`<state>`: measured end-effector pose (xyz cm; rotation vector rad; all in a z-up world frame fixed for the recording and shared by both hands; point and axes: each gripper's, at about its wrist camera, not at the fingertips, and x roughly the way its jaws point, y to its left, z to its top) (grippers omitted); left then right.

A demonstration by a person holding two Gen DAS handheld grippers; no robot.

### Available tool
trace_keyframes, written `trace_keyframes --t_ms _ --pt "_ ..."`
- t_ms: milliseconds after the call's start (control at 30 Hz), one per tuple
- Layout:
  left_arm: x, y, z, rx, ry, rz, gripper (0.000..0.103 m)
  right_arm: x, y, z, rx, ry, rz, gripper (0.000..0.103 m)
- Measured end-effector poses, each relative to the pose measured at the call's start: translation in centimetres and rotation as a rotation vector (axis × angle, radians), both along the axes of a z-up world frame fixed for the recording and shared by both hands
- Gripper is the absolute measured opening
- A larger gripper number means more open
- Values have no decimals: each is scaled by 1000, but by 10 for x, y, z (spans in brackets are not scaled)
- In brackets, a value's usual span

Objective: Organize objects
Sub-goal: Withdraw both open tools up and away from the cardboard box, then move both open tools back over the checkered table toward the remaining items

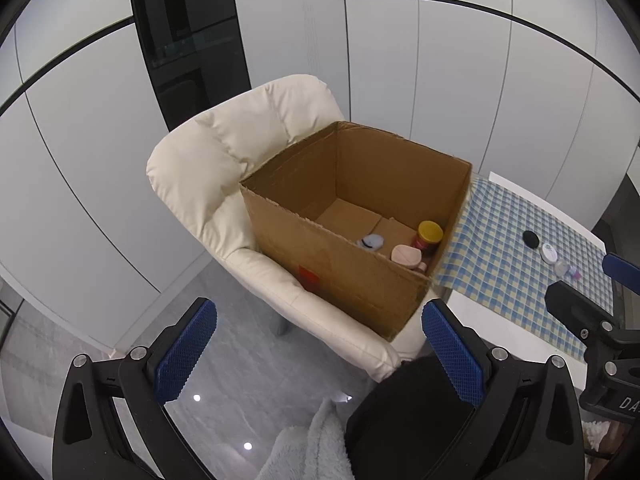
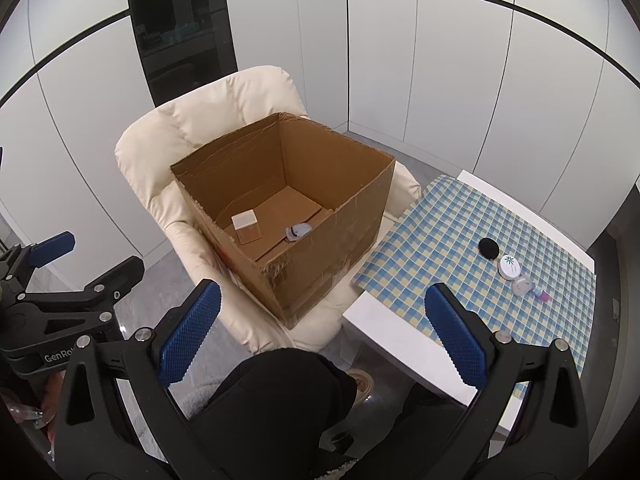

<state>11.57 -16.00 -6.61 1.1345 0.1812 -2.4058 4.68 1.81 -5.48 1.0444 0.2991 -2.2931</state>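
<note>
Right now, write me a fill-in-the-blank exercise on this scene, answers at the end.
1. The cardboard box sits on a cream ____.
2. The jar inside the box has a ____ lid.
3. The black disc lies on the checked cloth, not in the ____.
4. Both the left gripper and the right gripper are ____ and hold nothing.

Answers: chair; yellow; box; open

Brown cardboard box (image 1: 352, 240) sitting on cream armchair (image 1: 224, 160), yellow-lidded jar (image 1: 429, 234) showing inside, blue-and-yellow checked tablecloth (image 2: 500, 220) lying at 3 o'clock, black round lid (image 2: 489, 247), white round lid (image 2: 509, 267), blue gripper pads (image 1: 186, 350)
</note>
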Motion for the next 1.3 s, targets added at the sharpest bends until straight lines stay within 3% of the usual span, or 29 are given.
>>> trace_keyframes --t_ms 600,1300 --pt "35 17 2 0 6 -42 102 51 19 6 18 21 5 103" --pt "37 26 0 24 3 -65 102 59 27 6 27 17 -3 103"
